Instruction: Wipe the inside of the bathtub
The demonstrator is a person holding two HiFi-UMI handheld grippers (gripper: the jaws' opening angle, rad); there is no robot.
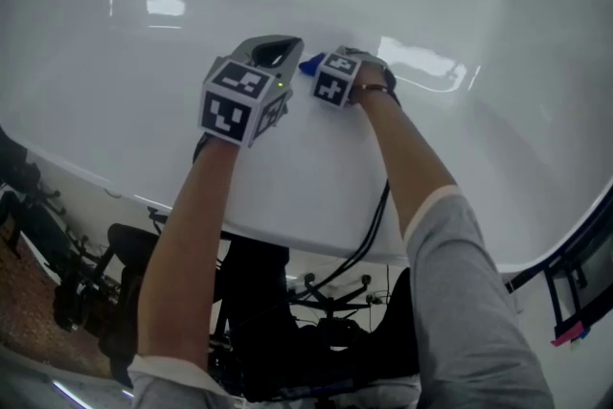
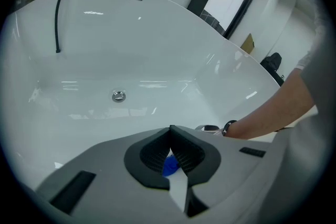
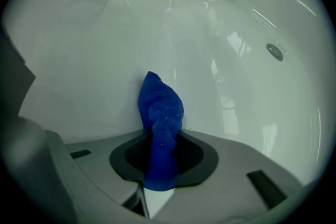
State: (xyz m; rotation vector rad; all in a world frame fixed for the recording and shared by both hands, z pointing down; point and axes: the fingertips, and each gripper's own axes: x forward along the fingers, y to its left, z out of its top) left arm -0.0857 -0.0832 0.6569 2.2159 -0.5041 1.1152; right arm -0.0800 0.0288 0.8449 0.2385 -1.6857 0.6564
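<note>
Inside the bathtub, the right gripper clamps a blue cloth at the wall. The left gripper is clenched. Wiping seems barely begun.

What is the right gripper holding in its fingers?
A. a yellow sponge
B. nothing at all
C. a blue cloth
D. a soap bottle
C: in the right gripper view, a blue cloth is pinched between the fingers of the right gripper and sticks up past them, with the white bathtub behind it.
</note>
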